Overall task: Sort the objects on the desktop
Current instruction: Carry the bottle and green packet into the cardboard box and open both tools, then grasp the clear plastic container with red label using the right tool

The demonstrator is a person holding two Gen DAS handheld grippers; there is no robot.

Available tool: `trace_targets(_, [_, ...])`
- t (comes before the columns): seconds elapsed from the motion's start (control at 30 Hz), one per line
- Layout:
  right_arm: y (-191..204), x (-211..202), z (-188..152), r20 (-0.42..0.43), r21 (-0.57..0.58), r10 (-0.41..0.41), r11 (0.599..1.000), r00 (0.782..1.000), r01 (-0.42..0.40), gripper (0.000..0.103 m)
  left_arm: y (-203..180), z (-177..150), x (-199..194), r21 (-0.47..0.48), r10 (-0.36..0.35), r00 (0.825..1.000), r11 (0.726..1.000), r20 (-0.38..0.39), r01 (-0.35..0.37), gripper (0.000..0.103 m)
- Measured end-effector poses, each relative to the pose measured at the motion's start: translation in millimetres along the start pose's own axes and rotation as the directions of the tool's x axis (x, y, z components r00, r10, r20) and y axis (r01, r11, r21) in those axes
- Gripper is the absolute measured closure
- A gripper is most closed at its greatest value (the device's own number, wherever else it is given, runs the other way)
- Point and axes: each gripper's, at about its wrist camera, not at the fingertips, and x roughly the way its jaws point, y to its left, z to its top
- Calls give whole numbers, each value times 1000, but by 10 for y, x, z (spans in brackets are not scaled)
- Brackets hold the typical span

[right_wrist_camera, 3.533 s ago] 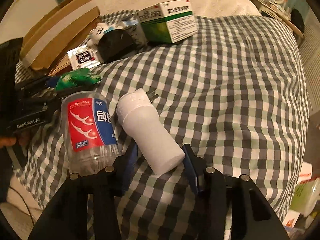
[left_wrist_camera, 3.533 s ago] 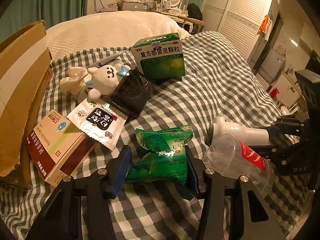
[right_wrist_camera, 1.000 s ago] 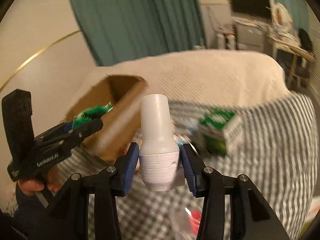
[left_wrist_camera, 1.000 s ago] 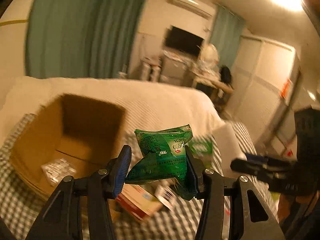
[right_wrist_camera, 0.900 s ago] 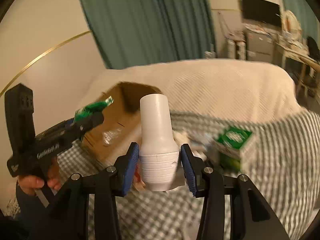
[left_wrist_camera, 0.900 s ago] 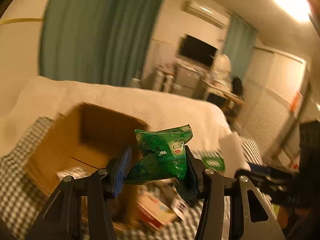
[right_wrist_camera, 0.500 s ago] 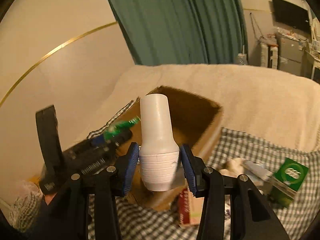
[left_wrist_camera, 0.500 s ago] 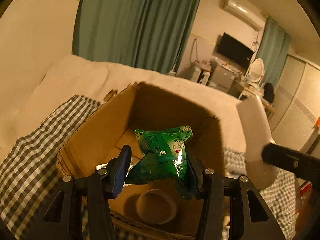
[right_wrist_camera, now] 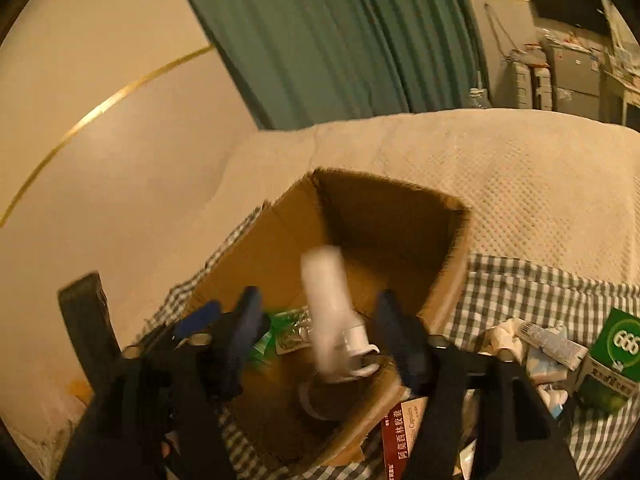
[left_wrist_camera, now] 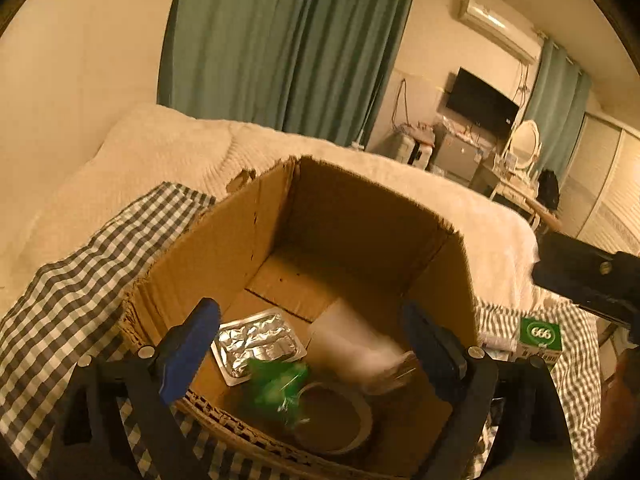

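Observation:
An open cardboard box [left_wrist_camera: 224,248] [right_wrist_camera: 276,236] stands on the checked bed cover. My left gripper [left_wrist_camera: 316,344] is open above the box's near edge; the green packet [left_wrist_camera: 280,384] is blurred, falling inside the box. My right gripper [right_wrist_camera: 320,336] is open over the same box; the white bottle [right_wrist_camera: 328,320] is blurred between the spread fingers, dropping free, and it shows as a white blur in the left wrist view [left_wrist_camera: 352,348]. The left gripper's body shows in the right wrist view [right_wrist_camera: 200,320].
Inside the box lie a foil blister pack [left_wrist_camera: 256,340] and a tape roll [left_wrist_camera: 336,420]. Right of the box on the checked cover [right_wrist_camera: 540,292] are a green 999 box [right_wrist_camera: 616,348], a red medicine box [right_wrist_camera: 404,428] and small packets. A cream blanket [left_wrist_camera: 160,148] lies behind.
Both grippers have opened over the box. The green packet has left the left gripper and the white bottle has left the right gripper; both are falling into the box.

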Motion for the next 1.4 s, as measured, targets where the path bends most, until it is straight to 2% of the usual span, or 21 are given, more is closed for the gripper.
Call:
trace_targets(0.13, [-110,-522,-51,66,-11,-63,998,996,64,36,-139,-11,-139,26,4,1000,1000,11,-4,8])
trace_targets(0.23, [-213,-934,-173,90,-38,-139,989,986,143,36,-379,-64,-300,90,-18,999,996,33,15,8])
trace_targets(0.33, [-370,-1397,-408,106,-62,-262,961,959,270,36,-658,-139,-451,131,-67,997,989,34,62,7])
trace_targets(0.47, [-664,-1767,-880,55,-76,-376,922,925,379,36,-1101,-360,-566,139,-157,988,978,-10,156,5])
trace_targets(0.6, [-983,-1797,-1370,-37,-63,-433,900,901,430,36,-1538,-765,-541,145,-210,974,964,-84,221,5])
trace_targets(0.7, [-1152,-1662,-1715,-118,-72,-441,897,890,435,36,-1814,-1087,-424,220,-184,975,953,-121,207,5])
trace_targets(0.8, [-1286,-1537,-1990,-189,-78,-409,912,893,402,36,-1937,-1345,-298,288,-144,979,940,-147,181,5])
trace_targets(0.9, [-1344,-1446,-2143,-228,-69,-375,927,898,370,36,-1946,-1469,-173,297,-122,976,939,-180,172,5])
trace_targets(1.03, [-1419,-1330,-2240,-262,-37,-313,949,913,314,35,-1906,-1571,-33,295,-87,972,944,-217,150,5])
trace_targets(1.1, [-1445,-1286,-2271,-281,-23,-300,952,912,306,34,-1888,-1594,13,288,-83,970,946,-230,149,5])
trace_targets(1.27, [-1410,-1188,-2365,-312,-57,-325,944,893,324,36,-1902,-1592,76,281,-81,967,948,-242,150,5])
trace_targets(1.4, [-1433,-1232,-2338,-287,-31,-325,943,901,330,38,-1929,-1556,157,279,-83,963,948,-255,156,5])
